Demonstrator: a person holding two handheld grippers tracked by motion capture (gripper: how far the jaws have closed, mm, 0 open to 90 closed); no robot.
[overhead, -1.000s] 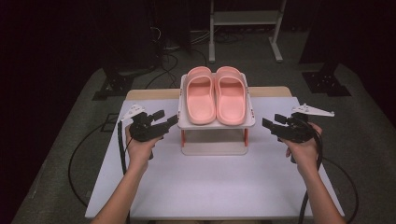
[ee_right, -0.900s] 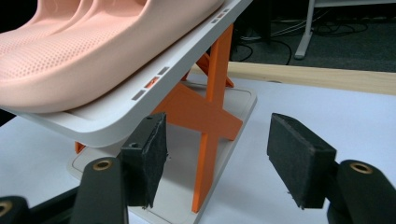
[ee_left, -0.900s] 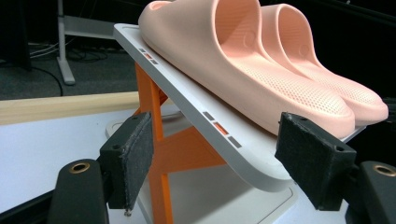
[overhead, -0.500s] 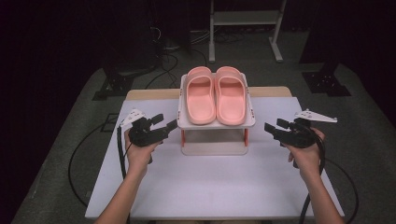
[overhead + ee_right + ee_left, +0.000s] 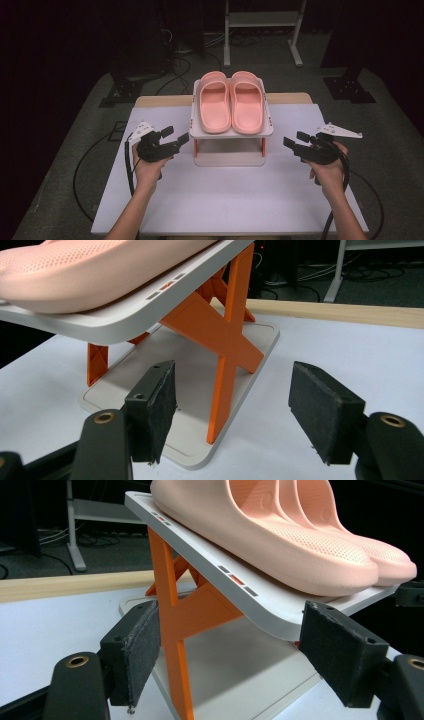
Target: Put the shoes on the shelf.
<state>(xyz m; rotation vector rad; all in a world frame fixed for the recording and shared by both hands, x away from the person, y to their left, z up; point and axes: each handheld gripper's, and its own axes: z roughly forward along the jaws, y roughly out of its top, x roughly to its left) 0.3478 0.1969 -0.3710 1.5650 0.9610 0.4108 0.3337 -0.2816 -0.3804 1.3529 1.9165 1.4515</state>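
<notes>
Both grippers, left (image 5: 172,141) and right (image 5: 294,142), we hold wide and empty, the right's jaws just opening, flanking the rack (image 5: 231,132) bearing pink slippers (image 5: 231,100) at table centre.

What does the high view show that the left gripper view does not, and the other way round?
High view: both hands with the left gripper and right gripper open, one on each side of the rack, and the whole white table.
Left gripper view: the rack's orange legs close up, the small grey and orange marks along the shelf edge, and the dotted texture of the slippers' sides.
Both: the pink slippers side by side on the rack's top shelf.
</notes>
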